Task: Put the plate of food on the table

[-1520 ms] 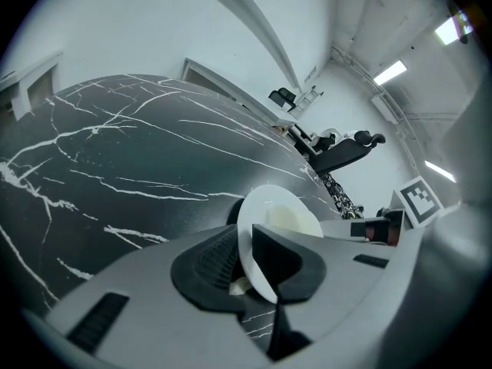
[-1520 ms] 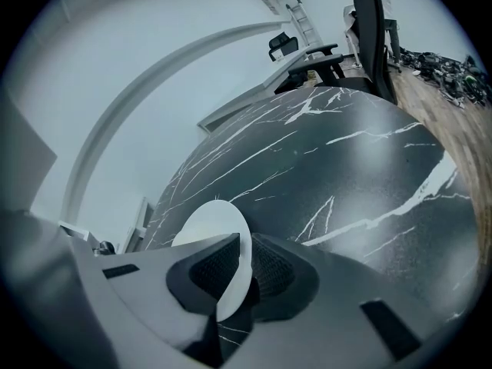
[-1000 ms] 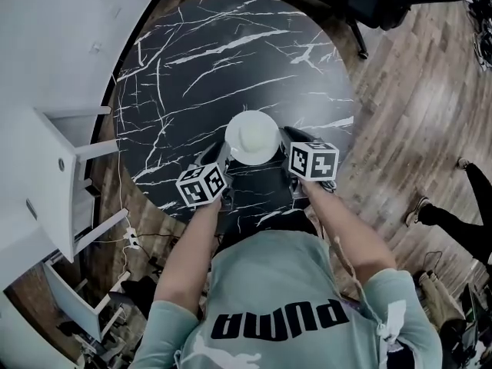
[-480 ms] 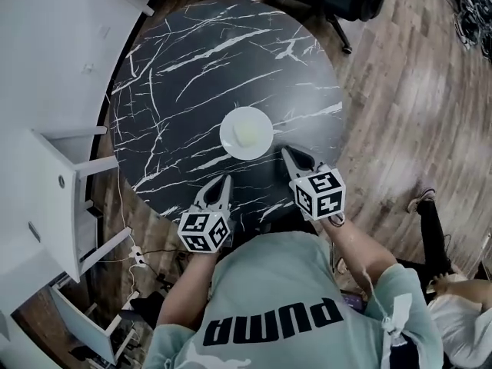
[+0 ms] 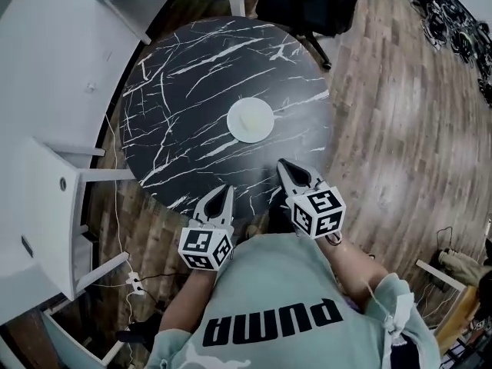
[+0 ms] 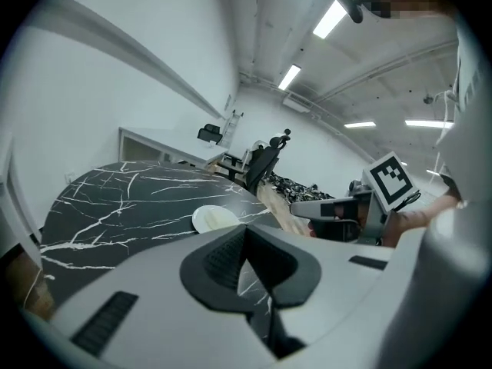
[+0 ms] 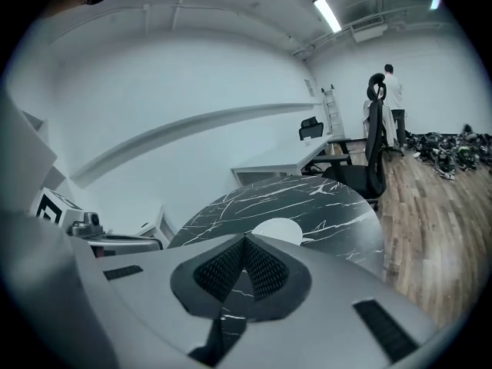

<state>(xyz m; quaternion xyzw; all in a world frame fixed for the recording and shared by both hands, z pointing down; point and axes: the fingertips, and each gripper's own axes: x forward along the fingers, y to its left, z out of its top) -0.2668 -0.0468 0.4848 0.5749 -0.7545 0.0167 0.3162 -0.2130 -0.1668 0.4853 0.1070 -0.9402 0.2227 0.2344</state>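
A white plate of pale food (image 5: 250, 119) rests alone near the middle of the round black marble table (image 5: 184, 91). My left gripper (image 5: 220, 190) hovers at the table's near edge, shut and empty. My right gripper (image 5: 282, 164) is also shut and empty, over the near edge, a short way below and right of the plate. In the left gripper view the plate (image 6: 215, 219) lies beyond the closed jaws (image 6: 246, 231), with the right gripper (image 6: 301, 207) to the side. In the right gripper view the plate (image 7: 278, 230) peeks over the closed jaws (image 7: 245, 241).
White desks (image 5: 46, 91) curve round the table's left side. A black office chair (image 5: 307, 6) stands past its far edge. Wooden floor (image 5: 400, 129) stretches to the right. Cables trail on the floor at lower left (image 5: 131, 279). A person (image 7: 393, 98) stands far off in the room.
Both grippers have let go of the plate and drawn back toward the person to the table's near edge. The plate stays on the table.
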